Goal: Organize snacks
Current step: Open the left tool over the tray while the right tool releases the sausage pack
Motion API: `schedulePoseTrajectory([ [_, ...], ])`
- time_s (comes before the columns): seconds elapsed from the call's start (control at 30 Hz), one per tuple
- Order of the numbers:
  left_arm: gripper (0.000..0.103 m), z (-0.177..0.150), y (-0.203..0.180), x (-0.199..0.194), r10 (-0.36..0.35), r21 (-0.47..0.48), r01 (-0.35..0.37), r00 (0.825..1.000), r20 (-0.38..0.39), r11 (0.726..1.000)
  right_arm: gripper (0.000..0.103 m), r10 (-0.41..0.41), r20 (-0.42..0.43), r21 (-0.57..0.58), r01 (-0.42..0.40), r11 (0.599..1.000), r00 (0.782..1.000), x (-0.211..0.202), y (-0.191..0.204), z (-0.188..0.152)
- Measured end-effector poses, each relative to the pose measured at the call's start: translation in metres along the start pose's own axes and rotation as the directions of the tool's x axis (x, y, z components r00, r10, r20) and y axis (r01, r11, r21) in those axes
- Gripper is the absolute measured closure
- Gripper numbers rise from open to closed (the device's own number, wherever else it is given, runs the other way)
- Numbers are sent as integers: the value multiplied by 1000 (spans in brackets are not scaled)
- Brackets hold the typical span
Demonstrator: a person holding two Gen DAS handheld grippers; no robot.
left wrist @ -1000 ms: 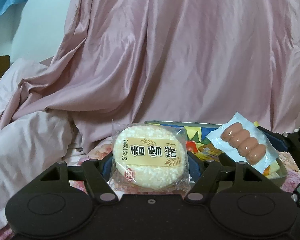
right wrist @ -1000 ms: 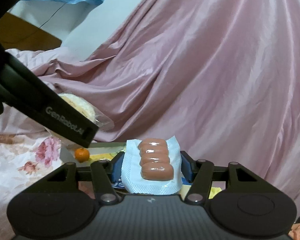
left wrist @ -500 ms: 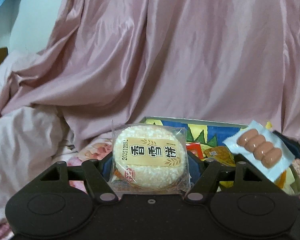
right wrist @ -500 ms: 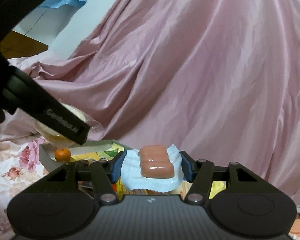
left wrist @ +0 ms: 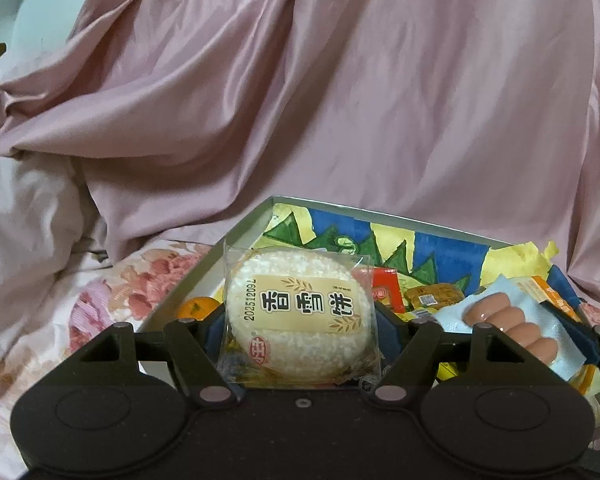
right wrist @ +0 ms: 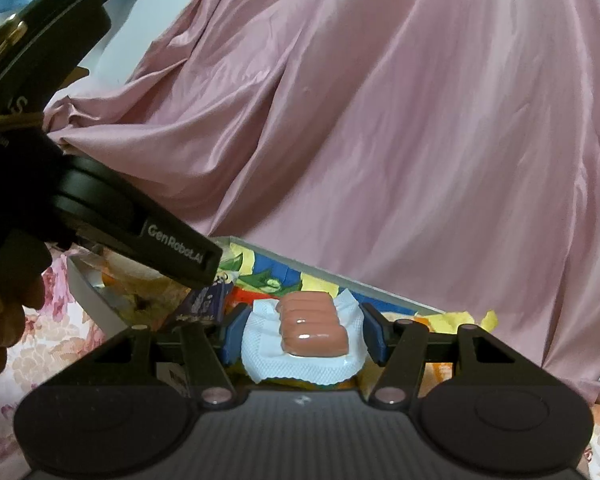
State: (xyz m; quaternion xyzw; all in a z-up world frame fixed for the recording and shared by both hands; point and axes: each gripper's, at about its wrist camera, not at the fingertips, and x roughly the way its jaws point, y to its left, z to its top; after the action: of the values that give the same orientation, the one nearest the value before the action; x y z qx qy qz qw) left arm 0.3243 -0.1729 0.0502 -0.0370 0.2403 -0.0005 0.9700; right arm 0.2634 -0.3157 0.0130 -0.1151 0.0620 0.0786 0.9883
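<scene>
Both our jaws pinch snacks over the open box (left wrist: 384, 216): left gripper (left wrist: 300, 320) a rice cake (left wrist: 298, 314), right gripper (right wrist: 302, 330) a sausage pack (right wrist: 306, 330) held lengthwise, box directly ahead and below.

Each matte black plastic handheld gripper, the left gripper (left wrist: 300, 320) and the right gripper (right wrist: 303, 332), is built with two round housings, angled linkage arms fastened by silver screws, and blue finger pads (right wrist: 231, 334), with white "GenRobotAI" lettering printed along one side.

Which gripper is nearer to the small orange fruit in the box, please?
Left. The left gripper, shut on the rice cake, has the orange fruit just beyond its left finger; the right gripper, shut on the sausage pack, is further right.
</scene>
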Motion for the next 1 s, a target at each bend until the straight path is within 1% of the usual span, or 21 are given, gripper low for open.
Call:
schedulePoseTrajectory([
  [0.3,29,-2,-2,11,-34,-23,33,999,-33,999,39,5,-26,22,-5,1000,1000,8,-1,0],
  [0.37,25,-3,-1,11,-47,-36,46,998,-32,998,38,2,-22,20,-1,1000,1000,9,-1,1],
  [0.43,17,-3,0,9,-45,-45,44,999,-27,998,33,-1,-15,15,2,1000,1000,8,0,2],
  [0.5,16,-4,1,7,-44,-47,43,999,-21,998,28,-6,-5,10,6,1000,1000,4,0,1],
  [0.57,15,-3,2,5,-47,-50,46,999,-22,998,25,-10,0,11,10,1000,1000,3,-1,2],
  [0.63,8,-3,3,2,-47,-53,46,999,-13,998,21,-15,3,19,15,1000,1000,2,-2,3],
  [0.73,3,-1,5,-5,-34,-56,35,999,12,998,18,-25,9,31,25,999,1000,0,-5,4],
  [0.87,1,3,8,-12,-18,-57,20,999,38,998,12,-34,21,47,33,998,999,-4,-8,7],
  [0.93,1,4,11,-15,-14,-62,17,999,46,998,7,-39,28,56,37,998,999,-6,-10,9],
  [1.0,1,5,14,-19,-11,-66,14,999,52,998,3,-41,31,67,39,997,999,-9,-12,11],
])
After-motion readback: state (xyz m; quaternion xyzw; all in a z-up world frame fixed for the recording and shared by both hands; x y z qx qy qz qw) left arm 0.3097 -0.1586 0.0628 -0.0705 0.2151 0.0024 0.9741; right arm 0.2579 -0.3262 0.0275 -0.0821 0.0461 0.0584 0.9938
